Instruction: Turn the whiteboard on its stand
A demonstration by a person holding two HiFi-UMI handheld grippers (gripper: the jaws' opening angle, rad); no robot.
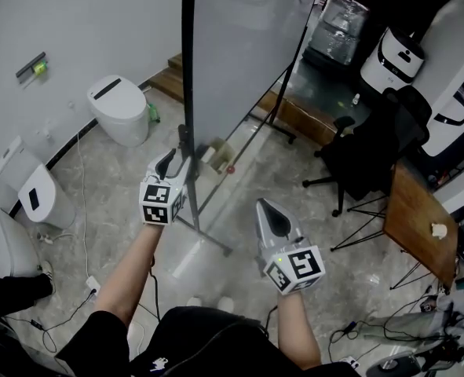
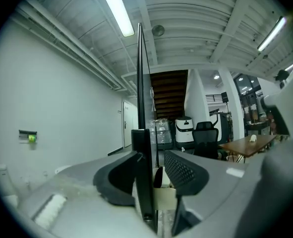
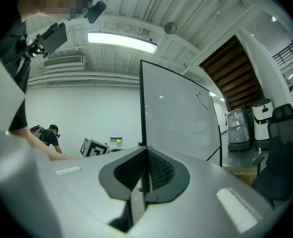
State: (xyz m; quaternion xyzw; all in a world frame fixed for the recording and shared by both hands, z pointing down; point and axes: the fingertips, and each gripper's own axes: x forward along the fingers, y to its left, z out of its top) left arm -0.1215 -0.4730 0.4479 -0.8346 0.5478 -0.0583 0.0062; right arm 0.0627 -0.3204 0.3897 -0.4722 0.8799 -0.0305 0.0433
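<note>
Whiteboard: the whiteboard stands upright on its stand straight ahead of us. Its panel runs away from us toward the back of the room.
Key relation: its near frame edge is a dark bar with a vertical long axis. That bar sits right between the fingers of the left gripper, which points level at it.
Left gripper: the fingers are apart and do not clamp. The bar lies close against the left one, with a clear gap to the right one; the picture is too dim here for us to say whether that left finger touches it.
Right gripper: the right gripper has its fingers together on nothing. It is well apart from the board, to the right of the near edge, and looks at the white face.
Nearer hand: the left, by far.
Around: a toilet stands by the wall on the left. An office chair and a wooden table are on the right, and cables lie on the floor.
In the way: we judge that the stand's foot bars near our feet and the chair on the face side are the things to watch.
</note>
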